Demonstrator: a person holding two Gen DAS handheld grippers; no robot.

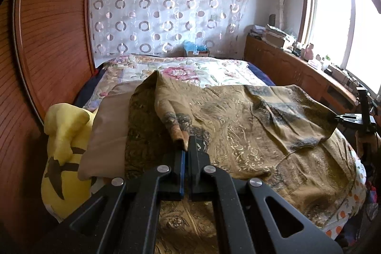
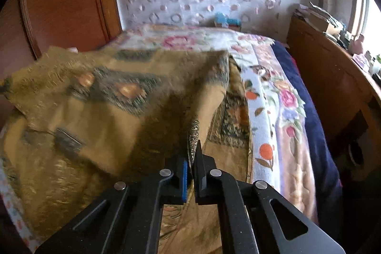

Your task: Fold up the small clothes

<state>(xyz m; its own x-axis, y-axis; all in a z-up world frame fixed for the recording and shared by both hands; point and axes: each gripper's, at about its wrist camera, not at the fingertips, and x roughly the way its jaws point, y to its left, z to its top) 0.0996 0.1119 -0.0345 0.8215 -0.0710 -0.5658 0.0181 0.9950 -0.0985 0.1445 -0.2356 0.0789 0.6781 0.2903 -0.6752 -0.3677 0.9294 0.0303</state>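
Note:
A brown-gold patterned garment (image 1: 238, 116) lies spread over the bed, with one part raised off it. My left gripper (image 1: 188, 146) is shut on a corner of this garment, which bunches upward into a peak in front of the jaws. In the left wrist view my right gripper (image 1: 343, 118) shows at the far right edge, pinching the cloth's other corner. From the right wrist view the right gripper (image 2: 193, 154) is shut on a folded edge of the garment (image 2: 114, 97), and the cloth hangs lifted and taut to the left.
A floral quilt (image 1: 209, 70) covers the bed behind the garment. A yellow plush toy (image 1: 64, 146) and a tan pillow (image 1: 107, 132) lie at the left by the wooden headboard (image 1: 52, 27). A wooden cabinet (image 1: 297, 68) loaded with clutter runs under the window on the right.

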